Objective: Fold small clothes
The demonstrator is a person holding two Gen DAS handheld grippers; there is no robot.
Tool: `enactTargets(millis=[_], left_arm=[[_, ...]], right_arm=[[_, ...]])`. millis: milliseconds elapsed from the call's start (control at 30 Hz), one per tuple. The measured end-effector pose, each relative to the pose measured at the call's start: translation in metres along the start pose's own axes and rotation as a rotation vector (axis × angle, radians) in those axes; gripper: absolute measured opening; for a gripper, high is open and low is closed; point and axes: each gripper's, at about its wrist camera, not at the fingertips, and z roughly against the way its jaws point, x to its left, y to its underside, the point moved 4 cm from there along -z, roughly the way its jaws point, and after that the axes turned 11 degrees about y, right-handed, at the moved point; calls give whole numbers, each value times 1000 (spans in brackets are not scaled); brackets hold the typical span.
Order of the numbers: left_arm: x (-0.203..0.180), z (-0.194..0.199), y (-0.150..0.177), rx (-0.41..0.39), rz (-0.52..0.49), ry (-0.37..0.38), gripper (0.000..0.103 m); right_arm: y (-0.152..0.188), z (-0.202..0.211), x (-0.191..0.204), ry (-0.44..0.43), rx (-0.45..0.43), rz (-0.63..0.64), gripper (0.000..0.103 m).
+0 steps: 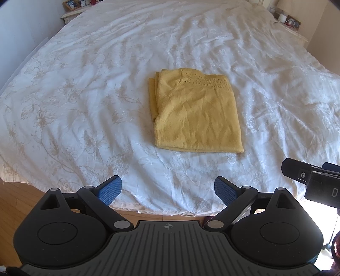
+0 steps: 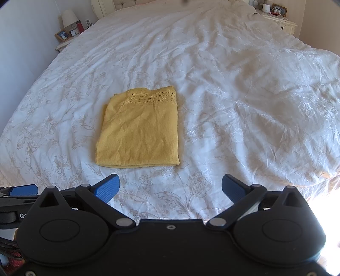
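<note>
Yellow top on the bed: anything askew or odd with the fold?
Slightly. The yellow top lies flat, but inner layers stick out past its left edge instead of lining up. Both grippers are open and clear of it.

Bed [image 1: 191, 42] covered by a wrinkled white duvet [image 2: 233, 95] with a pale floral print. Upper left of the right wrist view: nightstand [image 2: 60, 47] carrying a lamp [image 2: 69, 17], framed photo [image 2: 63, 35] and red bottle [image 2: 80, 27]. Upper right: second nightstand [image 2: 284, 23] with another framed photo [image 2: 279, 10]. Lower left of the left wrist view: wooden floor [image 1: 19, 197].
</note>
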Motion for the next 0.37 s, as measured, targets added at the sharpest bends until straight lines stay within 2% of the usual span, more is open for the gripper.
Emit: enactTargets(millis=[367], left_arm=[[2, -5, -3, 8, -3, 9, 95]], right_arm=[[-2, -7, 3, -1, 18, -14, 102]])
